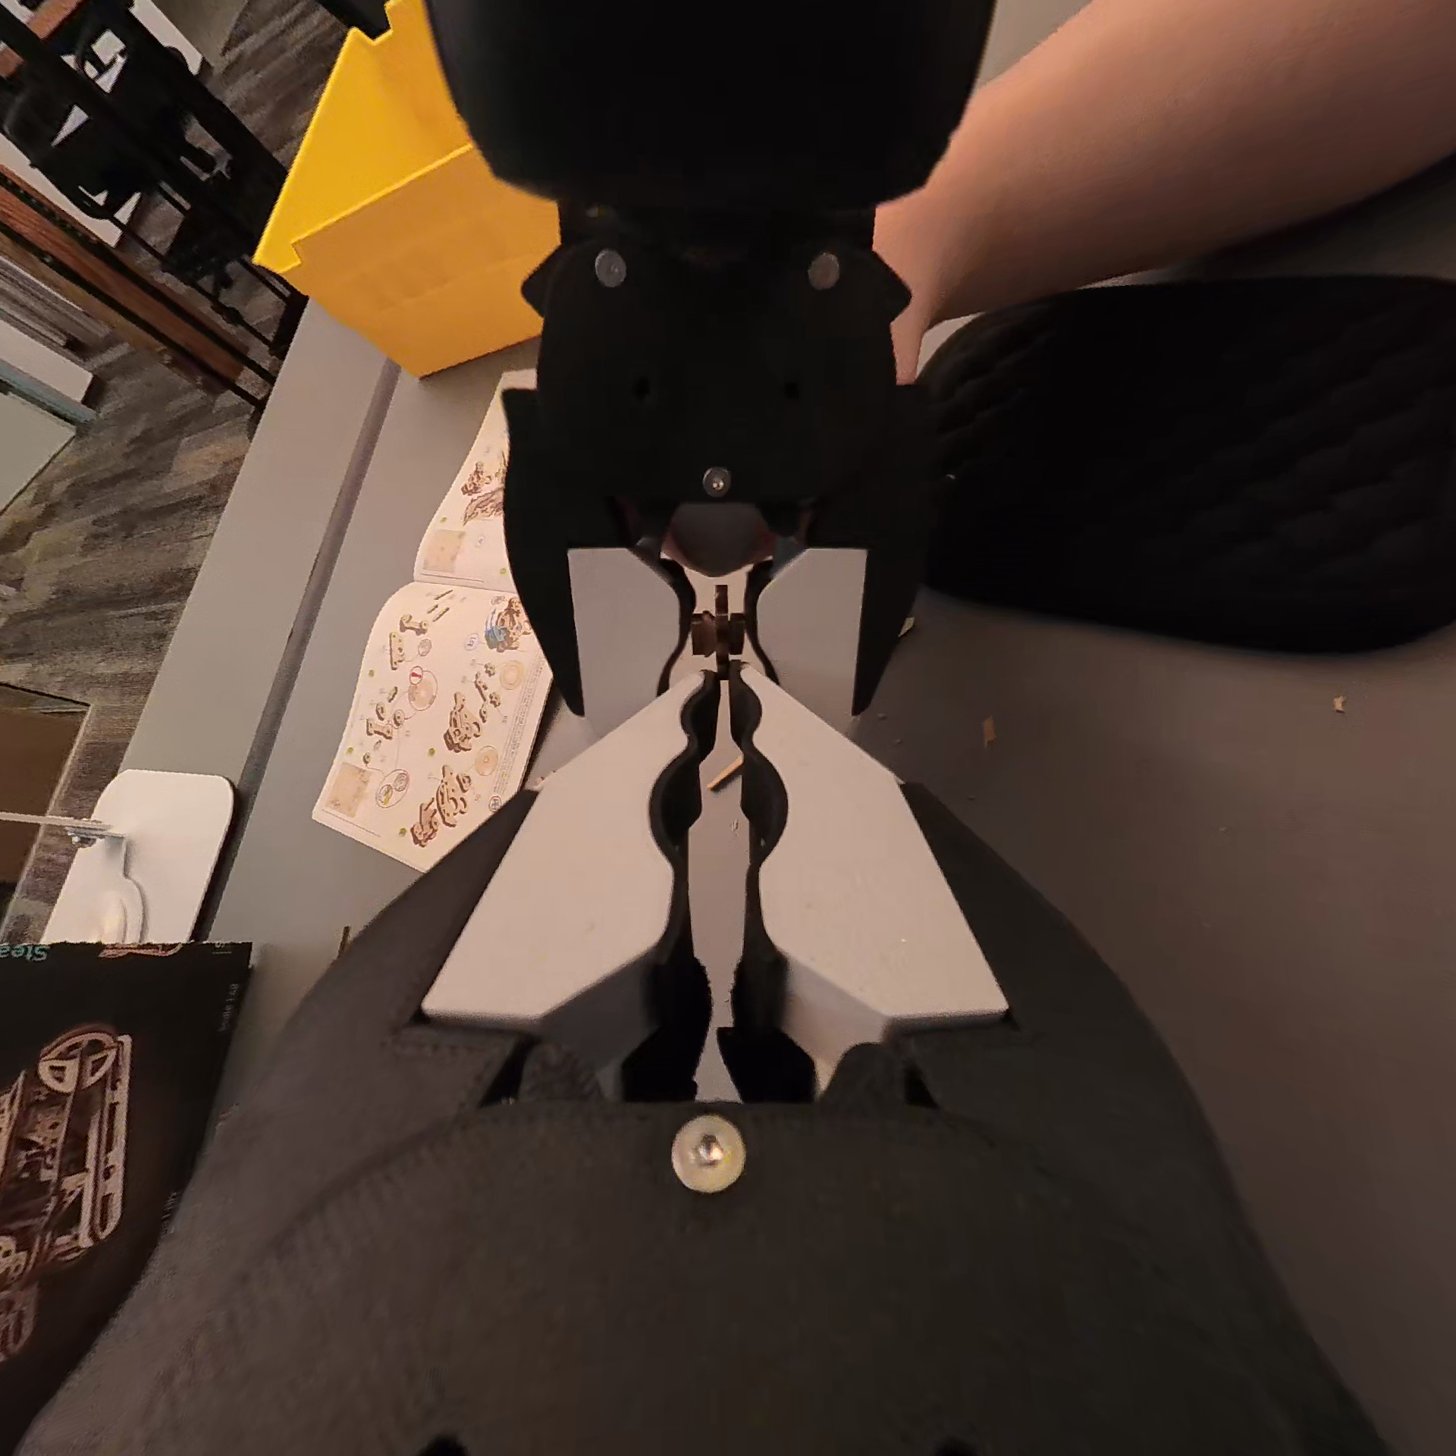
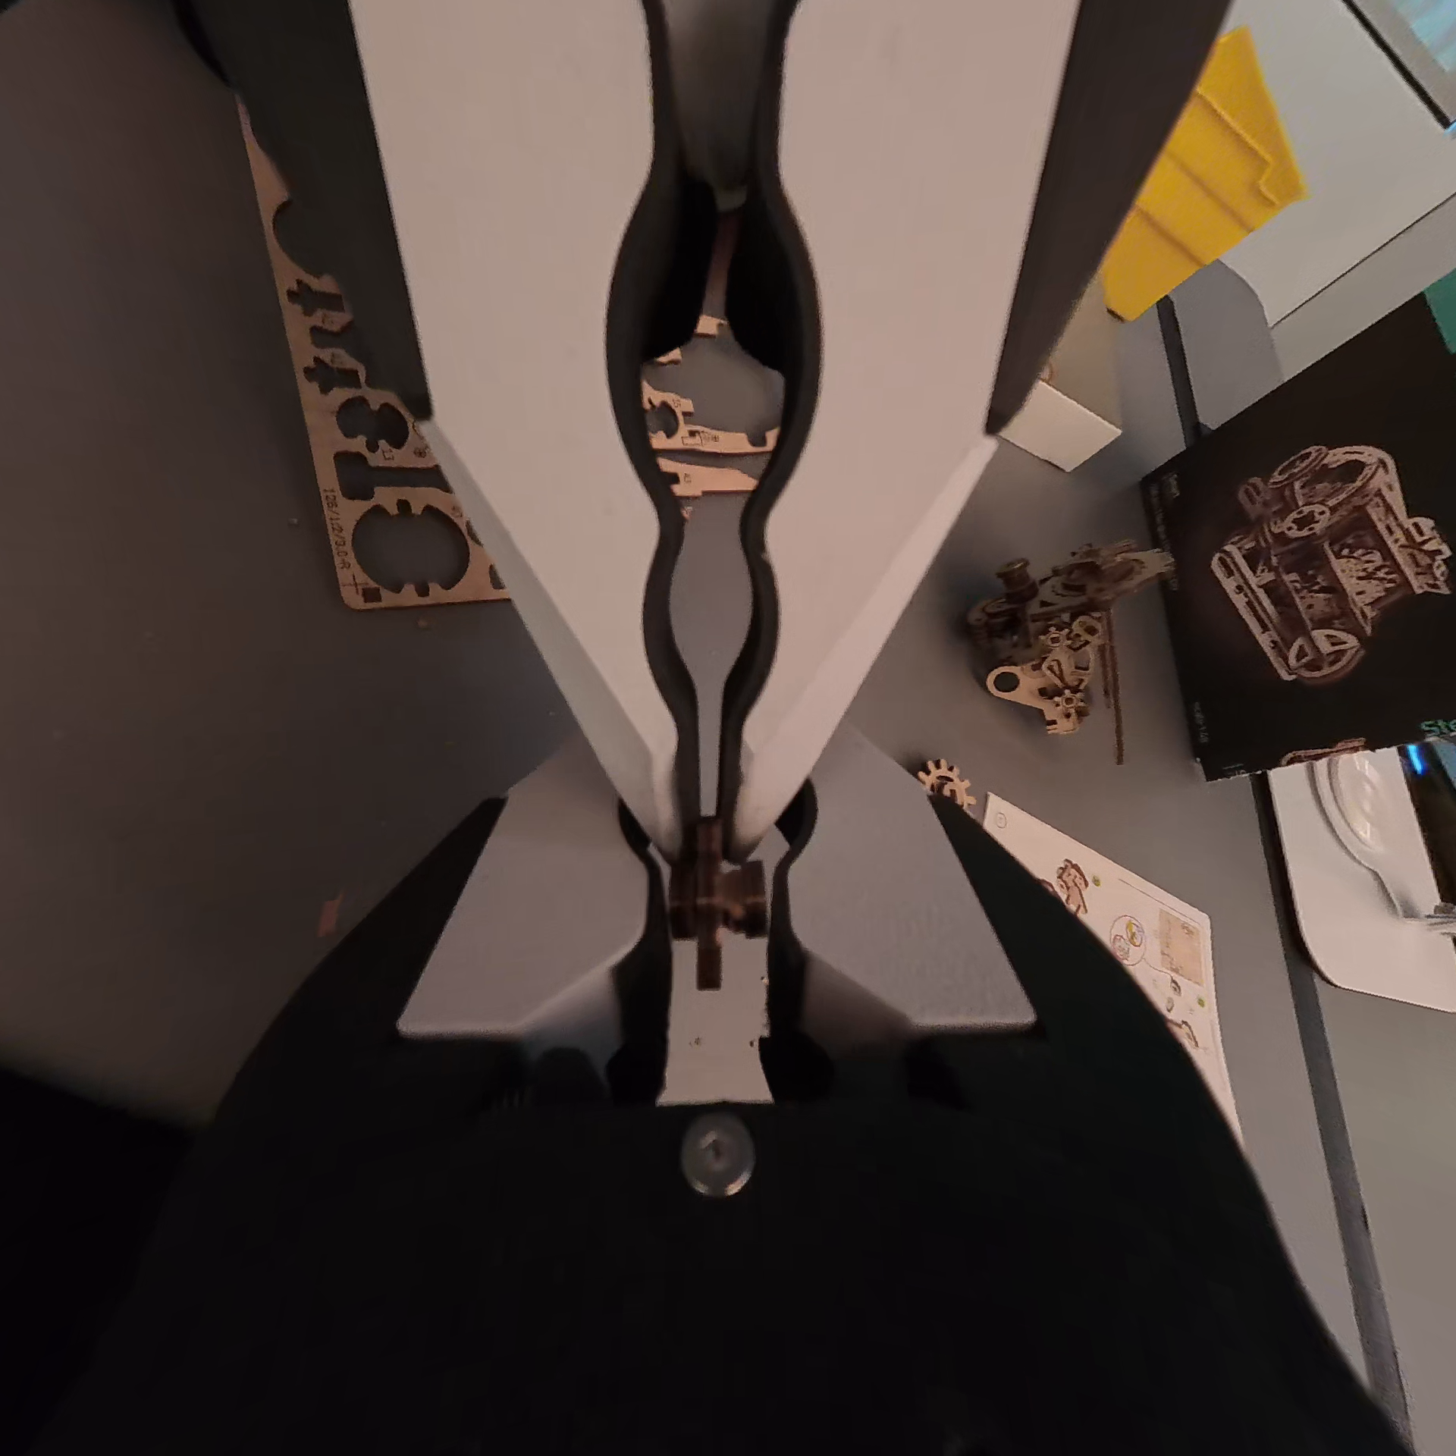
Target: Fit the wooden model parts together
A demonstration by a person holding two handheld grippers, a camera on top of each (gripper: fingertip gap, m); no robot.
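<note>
**Two grippers met tip to tip over one small wooden part**

We held the left gripper (image 1: 718, 677) level above the grey table (image 1: 1142, 827), its fingers drawn narrow and pinched on the thin edge of the wooden part (image 1: 715, 630). The right gripper (image 1: 718, 587) faced it head-on from the far side, tips nearly touching ours, with a bare forearm (image 1: 1142, 157) reaching in behind it from the upper right.

In the right wrist view, the right gripper (image 2: 718, 906) sat closed about the same part (image 2: 717, 898), a small cross-shaped stack of dark and light pieces gripped between its pads. The left gripper (image 2: 713, 811) came down from the top of that view, its tips clamping the part's upper tab.

The part hung in the air between both tools, clear of the table. Below lay a punched-out sheet (image 2: 370, 441), a half-built model (image 2: 1056, 638), a loose gear (image 2: 945, 780), an open booklet (image 1: 441, 709), a black box (image 2: 1324, 599) and a yellow bin (image 1: 410, 236). A short stick (image 1: 723, 774) lay on the table under our left fingers.
</note>
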